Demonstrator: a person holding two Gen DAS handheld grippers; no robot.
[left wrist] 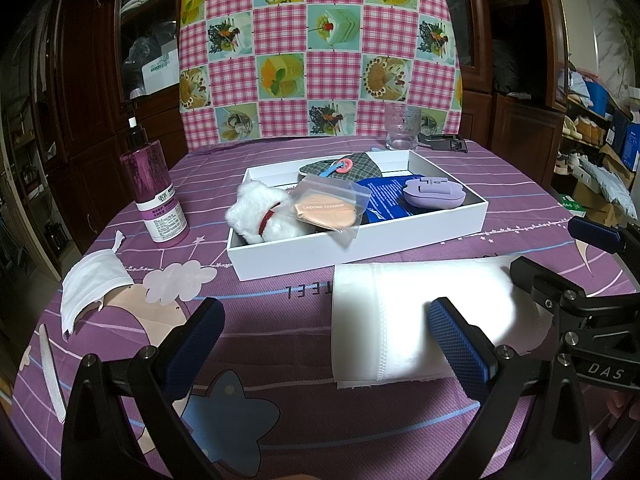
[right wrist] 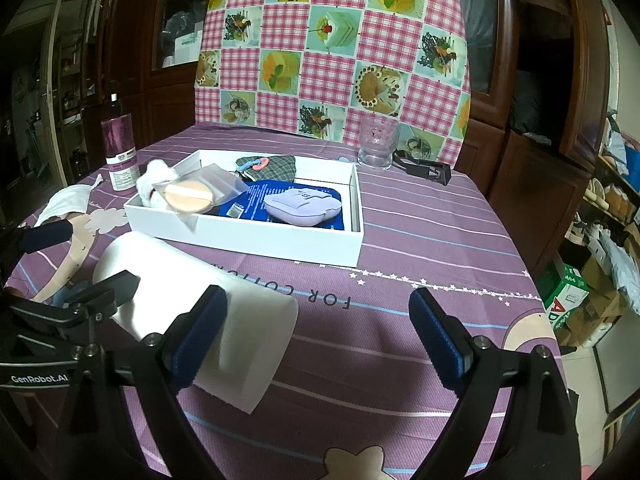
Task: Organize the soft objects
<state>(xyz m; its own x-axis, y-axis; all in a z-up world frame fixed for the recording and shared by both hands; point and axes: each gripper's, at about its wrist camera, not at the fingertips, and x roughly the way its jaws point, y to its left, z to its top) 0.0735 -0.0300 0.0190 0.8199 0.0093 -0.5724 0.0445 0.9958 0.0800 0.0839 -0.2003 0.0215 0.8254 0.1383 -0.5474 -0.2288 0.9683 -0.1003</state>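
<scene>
The purple-clothed table [left wrist: 280, 184] is being used as the work surface, with the white tray [left wrist: 360, 248] lying toward 12 o'clock from both grippers and already being filled with a white plush toy [left wrist: 260, 212], a bagged powder puff [left wrist: 326, 208], a blue pack [left wrist: 384, 196] and a lilac case [left wrist: 434, 194]. The folded white cloth [left wrist: 404, 316], judged to be the next soft thing, is lying on the table just in front of the tray's near wall, its long axis running from 9 to 3 o'clock in the left wrist view. It is being flanked by both tools: the left gripper [left wrist: 324, 344], its jaws held apart and empty, is being kept with the cloth at about 1 o'clock and its right finger over the fabric; the right gripper [right wrist: 320, 336], also parted and holding nothing, is being shown the cloth at 10 o'clock, its left finger overlapping the edge. Neither is judged clearly nearer. A white face mask [left wrist: 94, 288] is lying well apart at 10 o'clock.
</scene>
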